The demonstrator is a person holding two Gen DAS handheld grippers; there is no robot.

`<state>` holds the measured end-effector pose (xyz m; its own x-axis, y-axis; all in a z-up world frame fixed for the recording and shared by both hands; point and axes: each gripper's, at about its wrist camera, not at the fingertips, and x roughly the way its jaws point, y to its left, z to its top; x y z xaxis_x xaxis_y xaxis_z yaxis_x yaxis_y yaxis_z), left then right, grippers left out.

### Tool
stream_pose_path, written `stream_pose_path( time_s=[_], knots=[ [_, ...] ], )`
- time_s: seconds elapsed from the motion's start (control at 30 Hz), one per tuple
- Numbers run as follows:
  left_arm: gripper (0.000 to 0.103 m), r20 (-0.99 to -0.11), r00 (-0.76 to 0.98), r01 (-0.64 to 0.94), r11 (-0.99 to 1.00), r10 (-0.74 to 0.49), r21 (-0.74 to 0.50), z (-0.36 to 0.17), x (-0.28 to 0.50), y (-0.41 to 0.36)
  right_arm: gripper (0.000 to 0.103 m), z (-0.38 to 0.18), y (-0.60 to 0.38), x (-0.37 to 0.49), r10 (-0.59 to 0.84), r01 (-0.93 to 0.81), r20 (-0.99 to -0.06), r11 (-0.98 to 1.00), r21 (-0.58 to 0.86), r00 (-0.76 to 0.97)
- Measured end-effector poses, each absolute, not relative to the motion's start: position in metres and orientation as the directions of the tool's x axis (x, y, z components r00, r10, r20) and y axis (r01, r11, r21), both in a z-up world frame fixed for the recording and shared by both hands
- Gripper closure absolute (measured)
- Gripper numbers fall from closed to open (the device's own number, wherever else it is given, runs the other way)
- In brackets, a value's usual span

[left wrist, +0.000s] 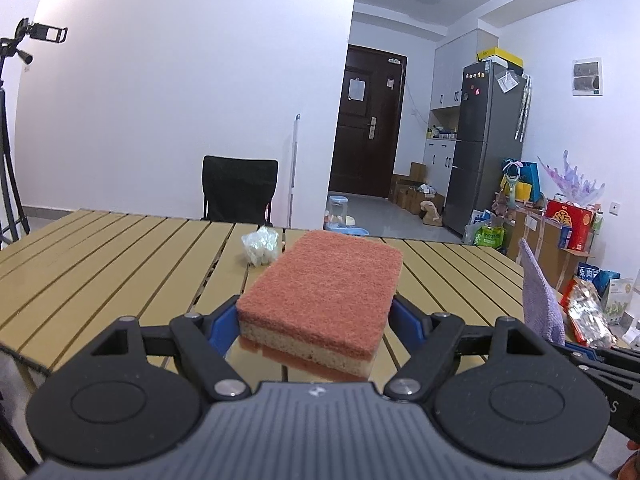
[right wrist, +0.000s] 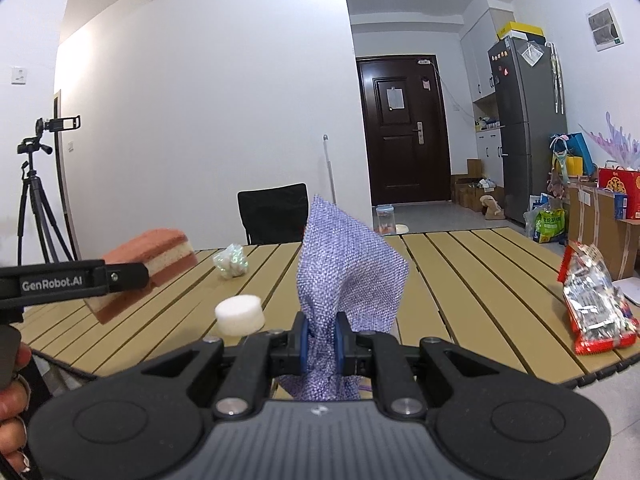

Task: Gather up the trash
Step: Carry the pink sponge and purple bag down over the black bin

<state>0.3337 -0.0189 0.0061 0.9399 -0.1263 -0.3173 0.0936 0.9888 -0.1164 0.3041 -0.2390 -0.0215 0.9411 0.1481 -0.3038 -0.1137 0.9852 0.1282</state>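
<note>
In the left wrist view, the left gripper (left wrist: 314, 316) clamped a scouring sponge (left wrist: 324, 296) between its blue pads, jaws spread to the sponge's width and the sponge lifted clear of the slatted folding table (left wrist: 100, 264). A crumpled wad of clear plastic wrap (left wrist: 261, 245) sat near the table's far edge, just left of the sponge. At the right edge of the view, the tip of the purple cloth (left wrist: 538, 296) showed in front of a red-and-silver snack wrapper (left wrist: 588, 312). Judged from here, carrying well meant keeping the sponge level and the squeeze steady — it is soft and could slip if the pads relaxed. No writing on the sponge could be read.

In the right wrist view, the right gripper (right wrist: 322, 340) had its fingers pressed nearly together, pinching the purple cloth low so that its bulk stood up above the pads. A white foam puck (right wrist: 240, 314) lay near the table's near edge, the plastic wad further back, the snack wrapper at the right edge. The left gripper's finger read "GenRobot.AI" — the wrapper's print was too small to read. The cloth, held by a small fold, should probably be moved smoothly and kept from snagging.
</note>
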Motion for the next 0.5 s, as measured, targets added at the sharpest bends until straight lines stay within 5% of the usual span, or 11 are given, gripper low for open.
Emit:
stream_pose_path(
  time_s=[0.5],
  knots=[
    [0.025, -0.368, 0.922, 0.094, 0.991, -0.124, -0.097, -0.018, 0.267, -0.013, 0.091, -0.035, -0.239, 0.242, 0.16, -0.111, -0.369, 0.982, 0.152, 0.916]
  ],
)
